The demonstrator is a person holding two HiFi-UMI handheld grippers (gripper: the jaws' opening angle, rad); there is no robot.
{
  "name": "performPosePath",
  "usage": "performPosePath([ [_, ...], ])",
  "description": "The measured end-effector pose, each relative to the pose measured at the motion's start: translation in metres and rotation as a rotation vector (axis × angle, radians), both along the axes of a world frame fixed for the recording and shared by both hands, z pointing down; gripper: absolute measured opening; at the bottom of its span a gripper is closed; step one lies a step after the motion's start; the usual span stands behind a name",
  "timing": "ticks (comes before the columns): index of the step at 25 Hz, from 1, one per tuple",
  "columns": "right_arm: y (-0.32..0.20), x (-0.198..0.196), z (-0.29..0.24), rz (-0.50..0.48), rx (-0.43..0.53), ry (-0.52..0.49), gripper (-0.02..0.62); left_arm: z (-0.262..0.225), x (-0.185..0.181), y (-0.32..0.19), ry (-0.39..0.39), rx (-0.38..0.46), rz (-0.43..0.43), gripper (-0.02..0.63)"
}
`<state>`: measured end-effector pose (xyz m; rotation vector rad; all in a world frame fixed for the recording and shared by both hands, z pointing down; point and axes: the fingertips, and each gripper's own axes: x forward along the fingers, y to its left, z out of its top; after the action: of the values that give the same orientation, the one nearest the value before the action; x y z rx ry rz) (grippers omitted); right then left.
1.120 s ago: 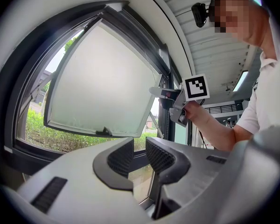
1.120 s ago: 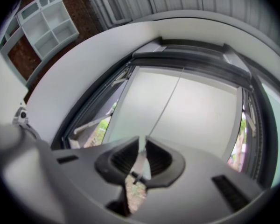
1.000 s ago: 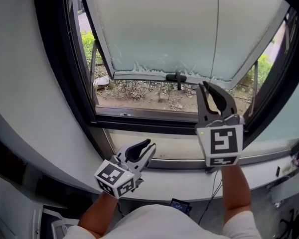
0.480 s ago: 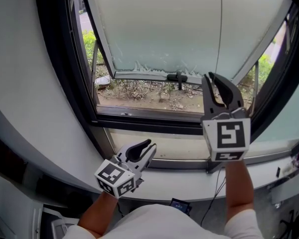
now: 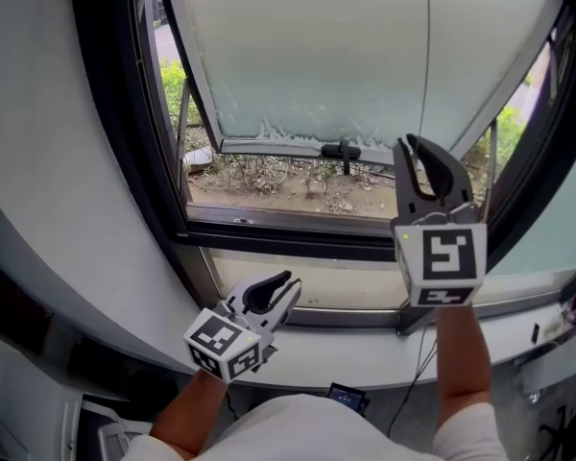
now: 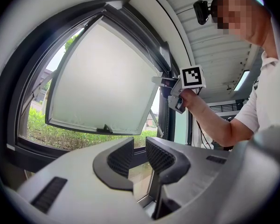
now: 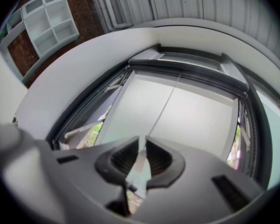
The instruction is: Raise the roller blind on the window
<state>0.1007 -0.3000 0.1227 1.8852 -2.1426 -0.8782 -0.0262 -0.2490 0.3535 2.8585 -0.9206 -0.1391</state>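
Right gripper [image 5: 418, 148] at centre right clamped on thin white pull cord [image 5: 427, 46], left gripper [image 5: 290, 282] at lower left, jaws apart, empty.

The left gripper [image 5: 290, 282] sits low at the near edge of the window sill [image 5: 336, 355]. It points level toward the sill, with its marker cube toward the body. Its jaws stand apart with nothing between them. The bare left forearm [image 5: 187, 411] reaches up to it from the lower left.

The right gripper [image 5: 410, 142] is held well above the sill and tilted slightly upward. Its jaws are nearly together, pinched on the thin blind cord [image 5: 427, 56], which rises from between the tips. The right forearm [image 5: 458, 353] stretches across the sill from a white short sleeve [image 5: 461, 432].
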Motion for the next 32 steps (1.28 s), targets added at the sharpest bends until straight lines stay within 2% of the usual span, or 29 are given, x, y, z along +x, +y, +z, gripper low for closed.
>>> performPosePath([
  [19, 0.003, 0.001, -0.029, 0.006, 0.055, -0.001, 0.054, -0.002, -0.007, 0.001, 0.016, 0.0, -0.013, 0.095],
  [32, 0.002, -0.001, -0.031, 0.005, 0.045, 0.017, 0.054, -0.006, -0.003, 0.003, 0.017, 0.007, -0.001, 0.095],
])
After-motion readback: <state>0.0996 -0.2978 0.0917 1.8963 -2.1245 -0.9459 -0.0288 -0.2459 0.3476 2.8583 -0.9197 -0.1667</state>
